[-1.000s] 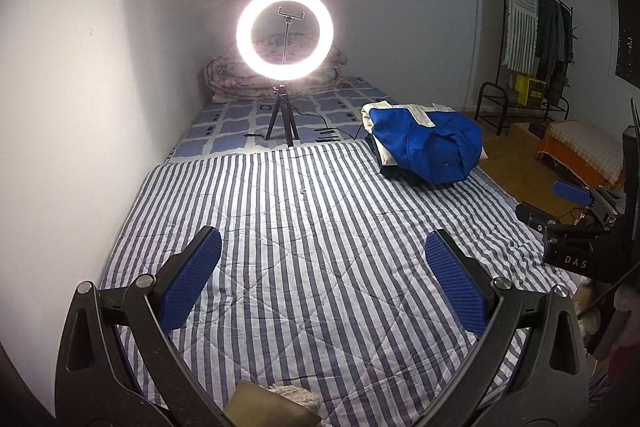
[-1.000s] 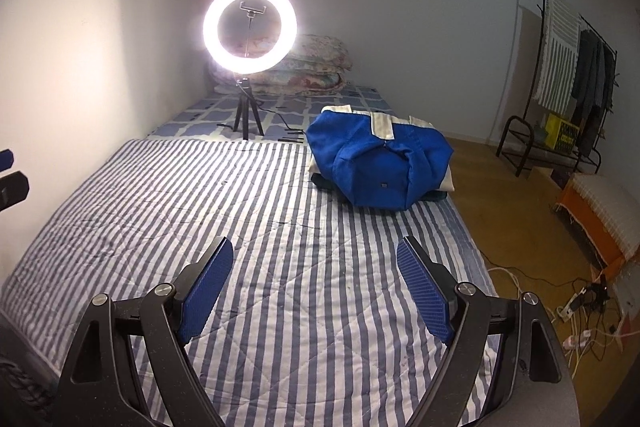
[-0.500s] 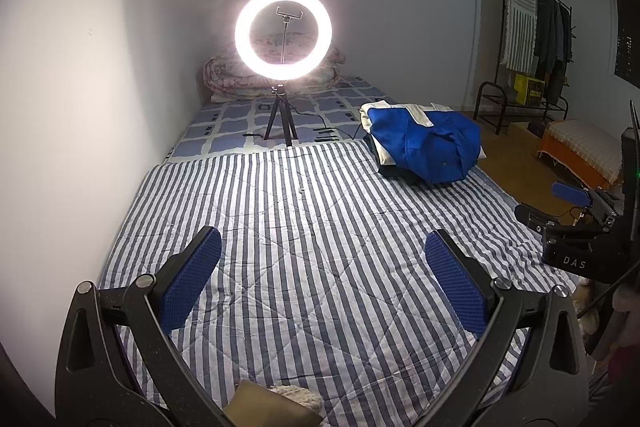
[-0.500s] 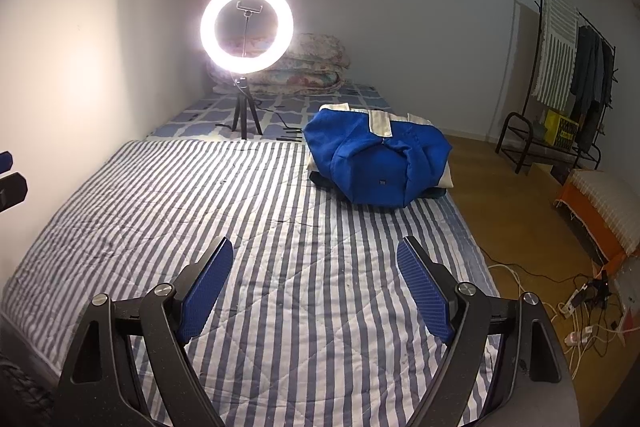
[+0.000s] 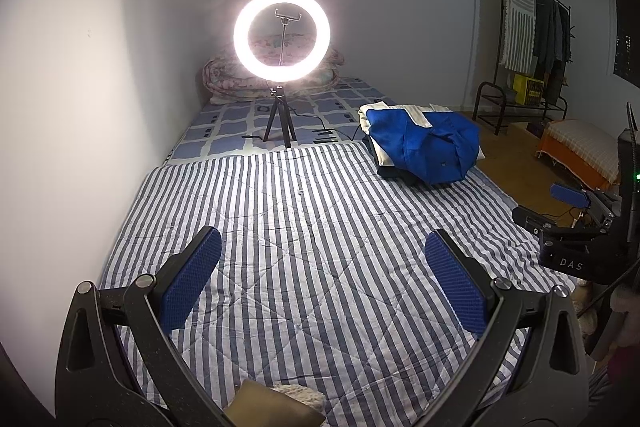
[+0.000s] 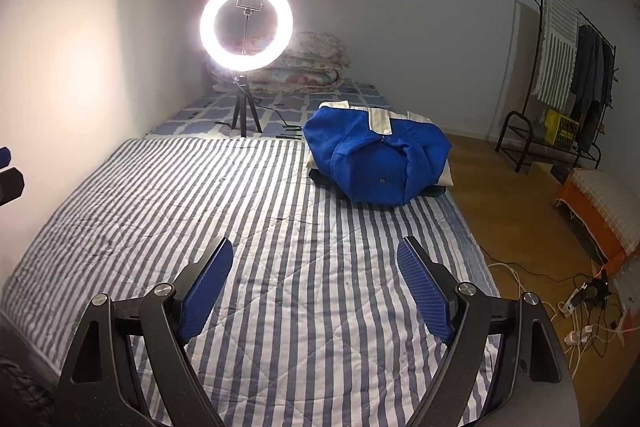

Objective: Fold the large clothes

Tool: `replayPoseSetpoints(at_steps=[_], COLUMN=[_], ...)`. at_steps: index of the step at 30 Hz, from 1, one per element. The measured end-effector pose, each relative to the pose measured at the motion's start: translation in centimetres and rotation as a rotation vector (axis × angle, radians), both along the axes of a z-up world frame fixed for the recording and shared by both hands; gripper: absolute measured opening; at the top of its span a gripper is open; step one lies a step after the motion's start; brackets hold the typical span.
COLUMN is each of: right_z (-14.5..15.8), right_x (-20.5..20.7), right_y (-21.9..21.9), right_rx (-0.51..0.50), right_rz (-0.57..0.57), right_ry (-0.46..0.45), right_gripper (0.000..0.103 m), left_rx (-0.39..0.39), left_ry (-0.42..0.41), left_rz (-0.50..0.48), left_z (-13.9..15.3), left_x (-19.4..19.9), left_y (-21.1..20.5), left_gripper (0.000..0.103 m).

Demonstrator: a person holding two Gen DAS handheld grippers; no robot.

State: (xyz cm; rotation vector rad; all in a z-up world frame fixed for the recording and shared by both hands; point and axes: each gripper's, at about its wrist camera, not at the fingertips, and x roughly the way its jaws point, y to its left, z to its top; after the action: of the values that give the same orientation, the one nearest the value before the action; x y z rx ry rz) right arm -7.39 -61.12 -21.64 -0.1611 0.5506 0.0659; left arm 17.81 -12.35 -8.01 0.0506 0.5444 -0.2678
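A blue garment with cream trim [image 5: 424, 147] lies bundled on a small pile of clothes at the far right of the striped bed cover [image 5: 304, 227]. It also shows in the right wrist view [image 6: 380, 155]. My left gripper [image 5: 322, 263] is open and empty above the near part of the bed. My right gripper [image 6: 316, 273] is open and empty over the bed [image 6: 200, 207], well short of the garment. The right gripper also appears at the right edge of the left wrist view [image 5: 568, 223].
A lit ring light on a tripod [image 5: 282, 35] stands at the far end of the bed, with folded quilts [image 6: 316, 63] behind it. A clothes rack [image 6: 568, 75] and an orange stool [image 6: 600, 211] stand on the floor to the right. Cables and a power strip [image 6: 580, 303] lie on the floor.
Both grippers have drifted back slightly from the garment. Both stay open and empty.
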Motion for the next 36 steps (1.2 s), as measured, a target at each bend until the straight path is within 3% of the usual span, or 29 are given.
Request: replayPoseSetpoints(at_steps=[36], right_z=[-0.55], right_x=[-0.09], right_y=[-0.11], right_rx=[-0.018], right_rz=[0.012], right_ry=[0.015], right_gripper=[0.084], left_rx=[0.001], left_ry=[0.002], left_rz=[-0.025], left_z=[0.38], left_x=[-0.30], left_y=[-0.44], left_gripper=[0.103])
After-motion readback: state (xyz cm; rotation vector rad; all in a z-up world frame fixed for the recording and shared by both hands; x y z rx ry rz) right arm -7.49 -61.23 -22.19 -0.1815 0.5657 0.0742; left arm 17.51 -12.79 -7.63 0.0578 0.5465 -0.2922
